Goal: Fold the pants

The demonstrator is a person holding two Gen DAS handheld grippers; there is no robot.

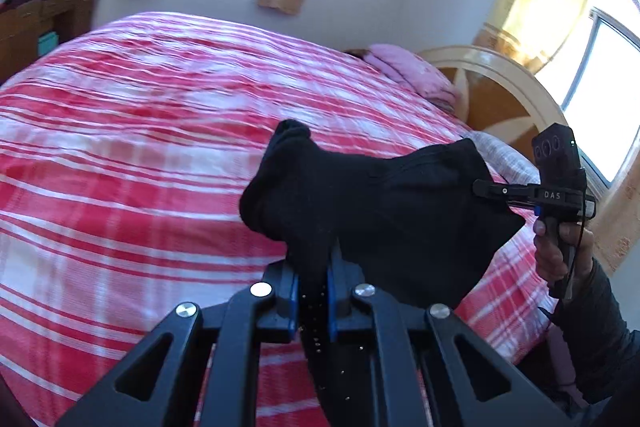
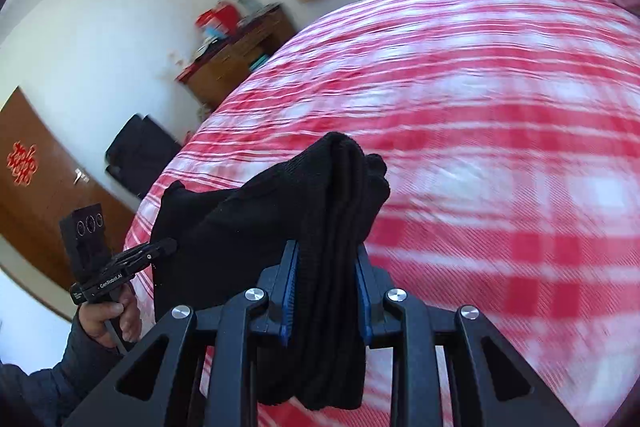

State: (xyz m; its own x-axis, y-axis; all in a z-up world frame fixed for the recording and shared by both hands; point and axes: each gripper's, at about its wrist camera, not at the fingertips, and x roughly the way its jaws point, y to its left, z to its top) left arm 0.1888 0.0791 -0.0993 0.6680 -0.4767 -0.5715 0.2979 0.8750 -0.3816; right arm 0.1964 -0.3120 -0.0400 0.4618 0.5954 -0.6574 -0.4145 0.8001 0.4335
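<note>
The black pants (image 1: 384,211) hang in the air above the bed, held between both grippers. My left gripper (image 1: 314,267) is shut on one bunched end of the pants. My right gripper (image 2: 326,267) is shut on the other end, a thick folded bundle of the pants (image 2: 280,223). In the left wrist view the right gripper (image 1: 486,189) pinches the pants at the right side. In the right wrist view the left gripper (image 2: 164,247) pinches them at the left side. The fabric sags between the two grips.
A bed with a red and white plaid cover (image 1: 140,155) fills the space below. Pink pillows (image 1: 408,71) lie by the wooden headboard (image 1: 496,95). A wooden dresser (image 2: 236,59) with clutter stands by the wall. A dark suitcase (image 2: 140,147) sits near a brown door (image 2: 36,183).
</note>
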